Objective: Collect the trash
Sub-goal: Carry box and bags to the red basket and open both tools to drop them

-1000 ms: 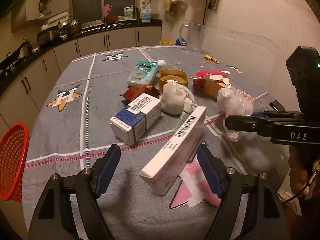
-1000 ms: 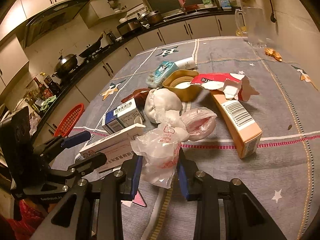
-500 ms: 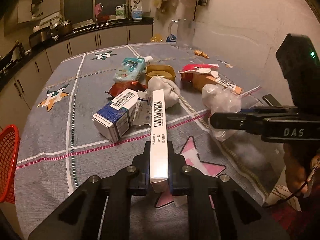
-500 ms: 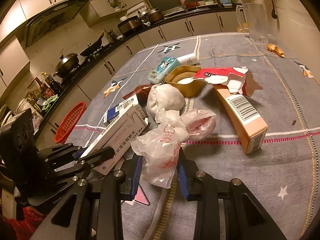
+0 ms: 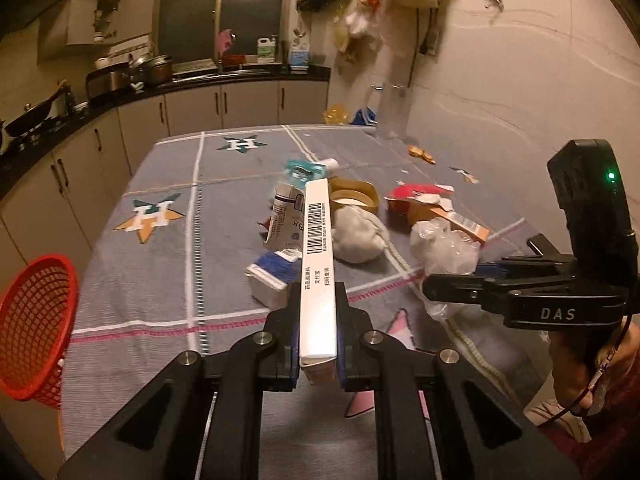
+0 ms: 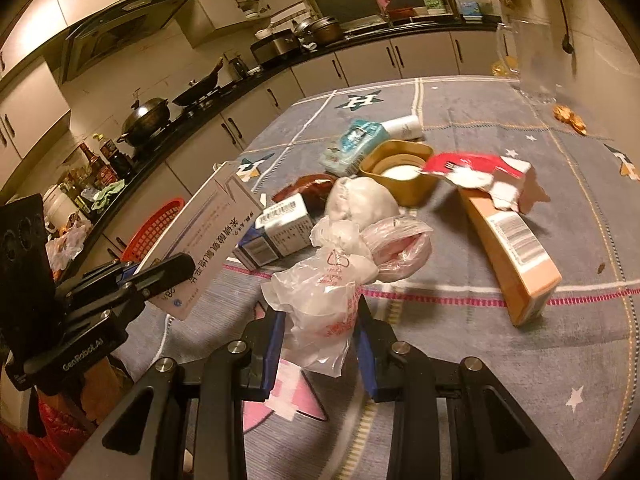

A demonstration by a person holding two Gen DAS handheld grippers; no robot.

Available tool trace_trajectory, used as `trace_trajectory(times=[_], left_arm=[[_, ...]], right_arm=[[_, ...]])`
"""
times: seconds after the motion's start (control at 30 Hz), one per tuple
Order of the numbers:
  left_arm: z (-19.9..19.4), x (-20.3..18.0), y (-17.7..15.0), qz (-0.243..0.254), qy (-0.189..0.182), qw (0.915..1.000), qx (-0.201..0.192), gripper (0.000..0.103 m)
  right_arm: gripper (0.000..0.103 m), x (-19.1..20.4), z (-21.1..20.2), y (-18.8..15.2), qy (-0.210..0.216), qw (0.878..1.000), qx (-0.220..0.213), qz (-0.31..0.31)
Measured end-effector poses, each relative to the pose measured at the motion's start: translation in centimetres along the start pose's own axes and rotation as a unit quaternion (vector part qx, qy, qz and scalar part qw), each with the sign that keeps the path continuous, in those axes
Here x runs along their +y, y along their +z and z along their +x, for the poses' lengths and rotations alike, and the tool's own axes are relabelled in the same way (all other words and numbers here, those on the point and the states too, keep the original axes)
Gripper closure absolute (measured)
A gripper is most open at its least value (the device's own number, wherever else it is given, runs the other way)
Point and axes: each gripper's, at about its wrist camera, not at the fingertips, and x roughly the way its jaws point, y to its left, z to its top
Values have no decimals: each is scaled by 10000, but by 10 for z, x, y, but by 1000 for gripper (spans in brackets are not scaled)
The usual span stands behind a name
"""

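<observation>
My left gripper (image 5: 318, 344) is clamped on the near end of a long white carton (image 5: 317, 252), gripped across its narrow faces with the barcode side up. The carton is lifted clear of the table (image 5: 160, 280) and juts forward over the trash pile. From the right wrist view the same carton (image 6: 208, 240) shows its broad printed face, tilted up and away.

Handling judgement: thin cardboard, probably empty or nearly so, therefore light. Stiff along its length but easily crushed across the walls. I hold it at one end, so the far end has leverage and may droop or swing on a quick turn. The grip looks square and adequate for a short carry.

My right gripper (image 6: 320, 344) pinches a crumpled plastic bag (image 6: 328, 280) with red print. The jaws stand part way in, with bag film bunched between them. The bag is soft, very light and slippery. The bunched neck is the right place to hold it; loose film could slide out.

A red mesh basket (image 5: 32, 328) sits beyond the left table edge, the likely drop point for the carton.

Left on the table: a small blue-and-white box (image 6: 280, 232), a grey-white wad (image 6: 360, 200), a yellow tub (image 6: 400, 172), a long orange carton (image 6: 508, 248) with a torn red wrapper (image 6: 472, 168) at its far end, and a teal packet (image 6: 352, 140).
</observation>
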Motion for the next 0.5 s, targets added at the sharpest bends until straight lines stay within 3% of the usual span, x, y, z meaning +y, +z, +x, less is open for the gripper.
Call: trace_trajectory(times=[0.3,0.5], left_arm=[[-25,40,1,-348,386,9983,-254,91],[-27,57,-8,-521,433,9975,-185,91]], right_arm=[[68,38,18,19,391,9984,164,-387],[68,52,27,25,452,9977,191,-466]])
